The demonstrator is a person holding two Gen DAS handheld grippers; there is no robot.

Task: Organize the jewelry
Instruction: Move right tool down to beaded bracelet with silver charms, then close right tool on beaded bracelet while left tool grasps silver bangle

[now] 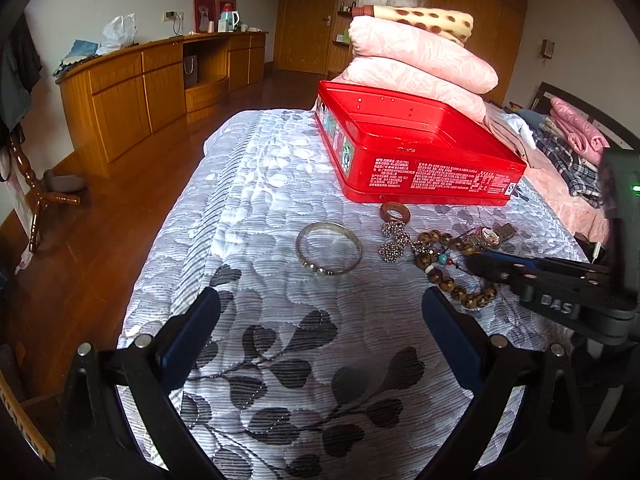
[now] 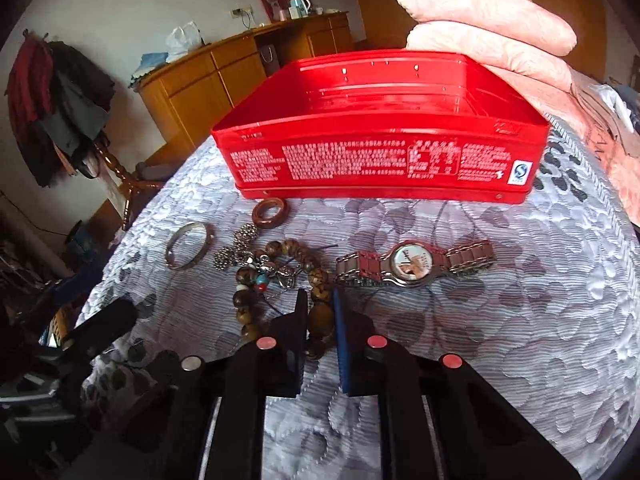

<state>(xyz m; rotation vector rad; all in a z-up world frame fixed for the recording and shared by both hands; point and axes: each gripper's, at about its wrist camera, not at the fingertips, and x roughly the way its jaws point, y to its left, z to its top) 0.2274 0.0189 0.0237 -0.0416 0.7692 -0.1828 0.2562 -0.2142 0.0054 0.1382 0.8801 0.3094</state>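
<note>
Jewelry lies on the bedspread in front of an open red tin [image 1: 420,148] [image 2: 384,152]: a silver bangle [image 1: 329,249] [image 2: 188,245], a brown wooden ring [image 1: 395,212] [image 2: 270,212], a steel bead chain [image 1: 394,242] [image 2: 236,248], a wooden bead bracelet [image 1: 444,272] [image 2: 280,280] and a wristwatch [image 2: 412,262] [image 1: 490,238]. My right gripper [image 2: 319,308] [image 1: 500,268] is shut on the bead bracelet, its fingers pinching large beads near the bed surface. My left gripper [image 1: 320,312] is open and empty, just short of the bangle.
Folded pink quilts [image 1: 420,64] are stacked behind the tin, with more bedding [image 1: 568,148] to the right. The bed's left edge drops to a wooden floor [image 1: 120,208], with a long wooden cabinet [image 1: 160,80] along the wall.
</note>
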